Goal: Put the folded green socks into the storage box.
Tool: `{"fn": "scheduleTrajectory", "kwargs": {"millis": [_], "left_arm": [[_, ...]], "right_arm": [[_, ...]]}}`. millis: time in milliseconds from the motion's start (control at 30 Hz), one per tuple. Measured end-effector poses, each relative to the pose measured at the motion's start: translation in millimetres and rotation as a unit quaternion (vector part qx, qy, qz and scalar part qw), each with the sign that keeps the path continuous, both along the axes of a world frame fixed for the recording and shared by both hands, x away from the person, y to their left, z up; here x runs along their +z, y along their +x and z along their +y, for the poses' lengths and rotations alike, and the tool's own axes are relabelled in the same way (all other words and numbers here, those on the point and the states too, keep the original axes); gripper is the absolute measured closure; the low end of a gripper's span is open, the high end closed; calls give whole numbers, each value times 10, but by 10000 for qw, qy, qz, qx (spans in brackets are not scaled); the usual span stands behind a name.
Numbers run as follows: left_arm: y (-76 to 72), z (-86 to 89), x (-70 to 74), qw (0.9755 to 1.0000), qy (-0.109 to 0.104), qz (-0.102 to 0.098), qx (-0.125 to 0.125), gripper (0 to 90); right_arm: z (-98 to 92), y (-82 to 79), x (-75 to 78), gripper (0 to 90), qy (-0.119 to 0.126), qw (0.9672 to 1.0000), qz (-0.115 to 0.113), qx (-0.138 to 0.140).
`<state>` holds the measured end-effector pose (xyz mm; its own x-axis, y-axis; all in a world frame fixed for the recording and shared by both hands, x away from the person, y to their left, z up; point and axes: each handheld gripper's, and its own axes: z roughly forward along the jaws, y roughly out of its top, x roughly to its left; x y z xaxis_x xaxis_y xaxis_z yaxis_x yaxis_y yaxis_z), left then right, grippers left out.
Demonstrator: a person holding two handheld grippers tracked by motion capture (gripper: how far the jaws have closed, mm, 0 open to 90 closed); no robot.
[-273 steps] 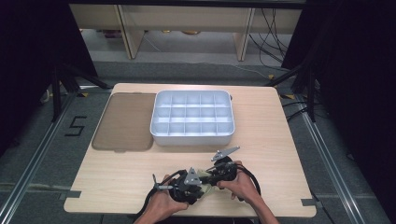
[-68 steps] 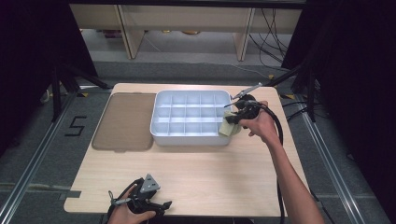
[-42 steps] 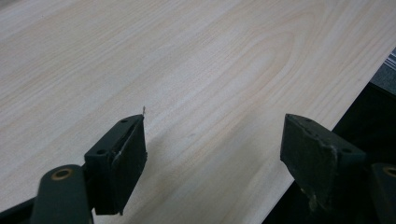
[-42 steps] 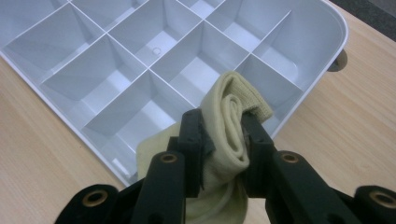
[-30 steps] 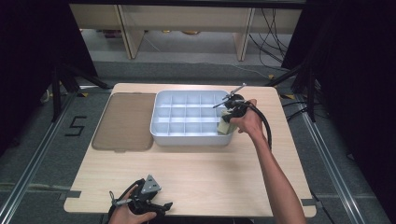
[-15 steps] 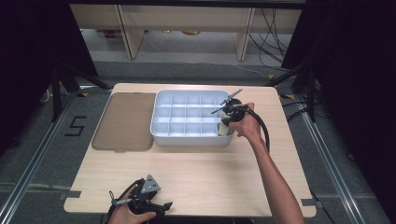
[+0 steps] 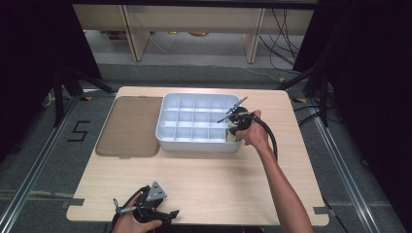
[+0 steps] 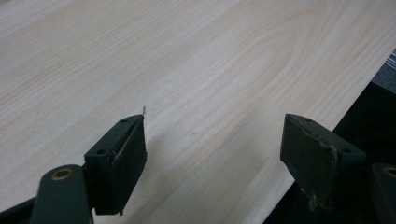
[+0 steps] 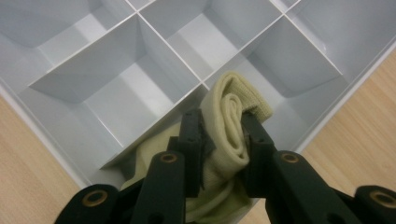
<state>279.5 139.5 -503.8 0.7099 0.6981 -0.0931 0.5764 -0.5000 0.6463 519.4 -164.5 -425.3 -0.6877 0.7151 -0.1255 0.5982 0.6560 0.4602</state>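
A white divided tray [image 7: 165, 138] stands at the table's middle back. My right gripper [image 7: 235, 132] reaches down into its near right corner compartment, shut on a rolled cream sock [image 9: 229, 126]. In the right gripper view the two black jaws squeeze the roll from both sides, and the sock's lower part lies inside that corner cell [image 9: 149, 154]. The sock [image 7: 232, 139] shows as a pale patch at the tray's corner in the high view. My left gripper [image 7: 160, 217] rests at the table's near left edge, open, with bare wood between its pads [image 8: 126, 154].
A flat brown lid [image 7: 130, 125] lies left of the tray. The tray's other compartments [image 9: 116, 79] look bare. Light wood table [image 7: 204, 174] stretches between the tray and the near edge. A black cable [image 7: 268, 133] trails from my right gripper.
My right gripper has shifted slightly left and down into the tray's corner cell with the sock. The left gripper has stayed put.
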Motion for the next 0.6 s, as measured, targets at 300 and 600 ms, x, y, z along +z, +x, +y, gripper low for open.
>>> {"fn": "scheduleTrajectory", "kwargs": {"millis": [300, 600], "left_arm": [[-3, 0, 2, 10000, -27, 16, -7, 221], [-1, 10, 8, 10000, 19, -31, -14, 220]], "right_arm": [[26, 4, -49, 743, -57, 9999, 115, 95], [36, 32, -101, 744, -66, 9995, 303, 2]]}}
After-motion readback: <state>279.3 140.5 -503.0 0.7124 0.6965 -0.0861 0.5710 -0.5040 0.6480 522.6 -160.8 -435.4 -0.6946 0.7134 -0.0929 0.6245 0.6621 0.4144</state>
